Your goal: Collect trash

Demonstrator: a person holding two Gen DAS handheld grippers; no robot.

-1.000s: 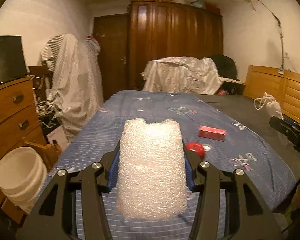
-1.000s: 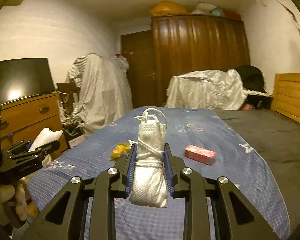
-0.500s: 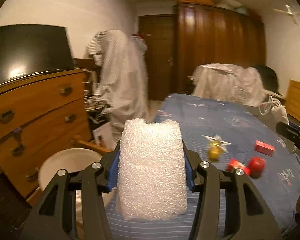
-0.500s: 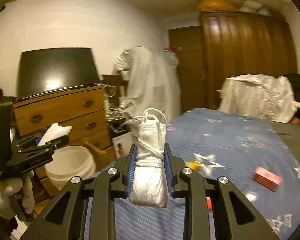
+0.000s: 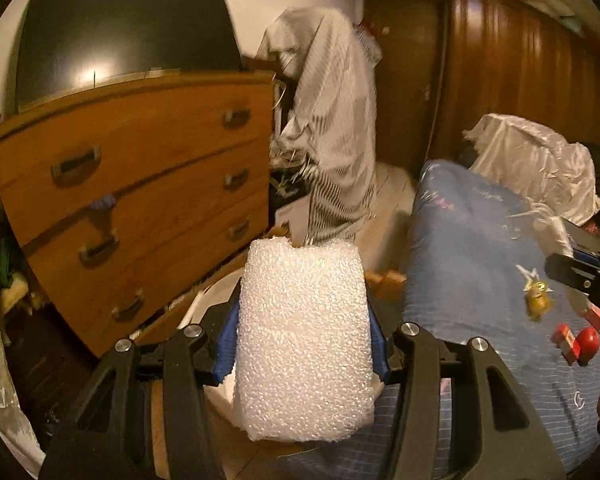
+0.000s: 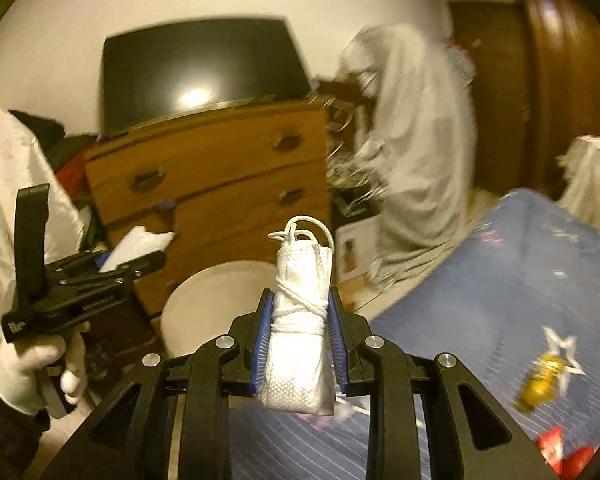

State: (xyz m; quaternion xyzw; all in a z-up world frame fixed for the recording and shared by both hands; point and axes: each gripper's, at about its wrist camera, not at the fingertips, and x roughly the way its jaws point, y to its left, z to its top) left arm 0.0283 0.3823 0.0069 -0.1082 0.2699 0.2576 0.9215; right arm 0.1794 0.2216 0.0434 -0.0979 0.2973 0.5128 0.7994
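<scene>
Both views swung from bed (image 5: 480,280) toward bucket (image 6: 220,300); my left tongs (image 5: 304,344) pinch foam (image 5: 304,336), right tongs (image 6: 298,344) a mask (image 6: 300,320); wrappers (image 5: 568,344) remain.

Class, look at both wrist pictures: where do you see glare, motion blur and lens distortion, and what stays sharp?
Left wrist view: glare spot on the black television screen; the wooden chest of drawers bows from the fisheye; the white foam wrap is sharp. Right wrist view: the striped draped cloth and the blue star-print bedspread smear; the rolled white face mask is crisp.
</scene>
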